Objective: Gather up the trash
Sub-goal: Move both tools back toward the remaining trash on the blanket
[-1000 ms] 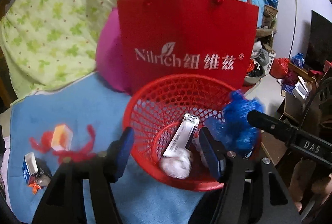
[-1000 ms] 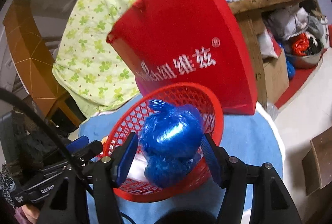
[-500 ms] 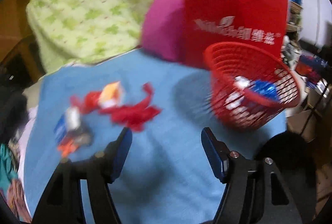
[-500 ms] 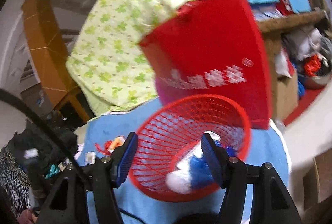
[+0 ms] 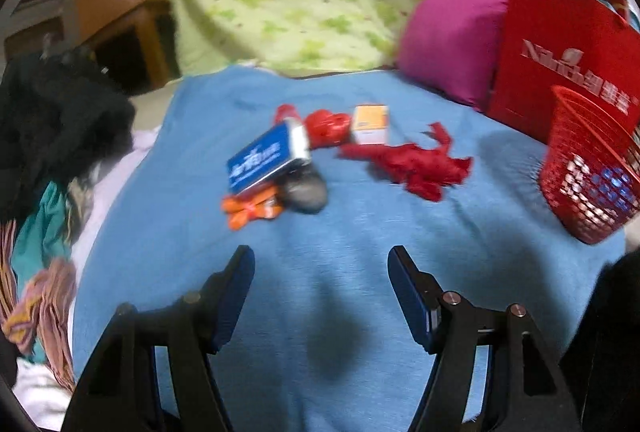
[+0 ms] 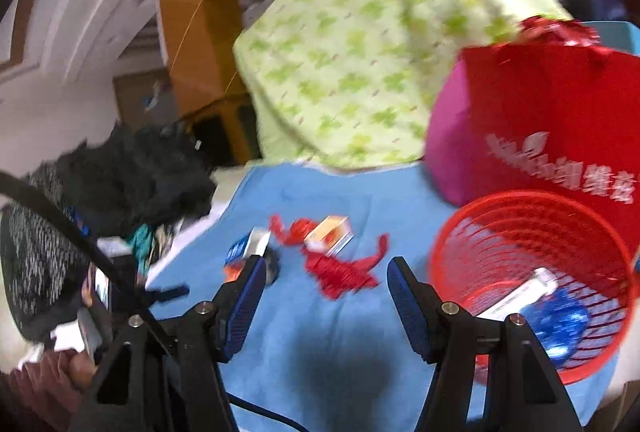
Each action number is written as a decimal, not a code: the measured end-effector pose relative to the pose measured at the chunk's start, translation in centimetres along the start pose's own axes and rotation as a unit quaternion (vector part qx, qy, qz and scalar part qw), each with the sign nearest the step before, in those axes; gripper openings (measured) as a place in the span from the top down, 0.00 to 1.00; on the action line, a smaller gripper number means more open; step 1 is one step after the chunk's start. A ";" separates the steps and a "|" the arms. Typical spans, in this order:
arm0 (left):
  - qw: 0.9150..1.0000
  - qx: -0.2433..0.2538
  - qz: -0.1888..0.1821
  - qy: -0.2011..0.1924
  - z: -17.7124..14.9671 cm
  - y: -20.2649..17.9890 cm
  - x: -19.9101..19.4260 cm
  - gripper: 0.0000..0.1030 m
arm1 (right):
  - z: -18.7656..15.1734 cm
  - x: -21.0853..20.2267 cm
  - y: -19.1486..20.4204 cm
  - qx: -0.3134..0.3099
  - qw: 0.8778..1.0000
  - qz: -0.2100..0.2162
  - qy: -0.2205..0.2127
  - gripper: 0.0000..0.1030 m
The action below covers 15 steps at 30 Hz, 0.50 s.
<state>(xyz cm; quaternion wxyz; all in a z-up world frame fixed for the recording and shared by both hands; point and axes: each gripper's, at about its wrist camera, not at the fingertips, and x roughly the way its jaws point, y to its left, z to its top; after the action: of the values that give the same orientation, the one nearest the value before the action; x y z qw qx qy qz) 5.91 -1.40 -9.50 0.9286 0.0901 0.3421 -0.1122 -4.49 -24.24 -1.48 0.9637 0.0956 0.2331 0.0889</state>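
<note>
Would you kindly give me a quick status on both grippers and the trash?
Left gripper open, empty; right gripper open, empty. Red basket holds blue bag and white tube. Blue box, orange box, red scraps loose on blue cloth. Path unobstructed.

Litter (image 5: 280,168) strewn — basket (image 6: 532,284) (red) upright.

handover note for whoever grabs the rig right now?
Left gripper: open, holding nothing, above the blue cloth.
Right gripper: open, holding nothing, beside the red basket.
Done: blue plastic wad and white tube lie in the basket.
Left on the cloth: blue box, orange box, red plastic scraps, red wad, orange wrapper, a dark lump too blurred to identify.
Suggested next: the red scraps, probably nearest the basket.
</note>
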 end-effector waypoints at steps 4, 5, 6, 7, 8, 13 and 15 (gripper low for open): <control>0.999 -0.036 0.015 0.011 -0.5 2.1 2.1 0.32 | -2.2 4.1 1.9 -0.032 0.998 0.007 0.058 0.35; 0.999 -0.043 0.019 0.013 -0.6 2.5 2.4 0.32 | -2.9 5.1 2.3 -0.038 0.997 0.007 0.074 0.35; 0.999 -0.048 0.022 0.014 -0.7 2.8 2.8 0.32 | -3.7 6.1 2.5 -0.043 0.995 0.006 0.090 0.35; 0.998 -0.054 0.027 0.013 -0.7 3.4 3.2 0.32 | -4.3 6.8 2.5 -0.046 0.994 0.006 0.101 0.35; 0.998 -0.056 0.031 0.012 -0.8 3.7 3.5 0.32 | -4.9 7.5 2.6 -0.050 0.992 0.005 0.112 0.35; 0.996 -0.070 0.051 0.011 -1.1 5.6 5.5 0.32 | -7.5 10.9 3.5 -0.100 0.983 -0.010 0.157 0.35; 0.995 -0.078 0.052 0.016 -1.5 6.1 6.2 0.32 | -7.8 12.0 3.8 -0.121 0.979 -0.008 0.163 0.35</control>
<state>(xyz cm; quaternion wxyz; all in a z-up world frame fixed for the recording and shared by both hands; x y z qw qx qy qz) 11.26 3.90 -14.13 0.9318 0.0369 0.3594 -0.0348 1.90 -16.85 -12.56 0.9180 -0.0391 0.3751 0.1225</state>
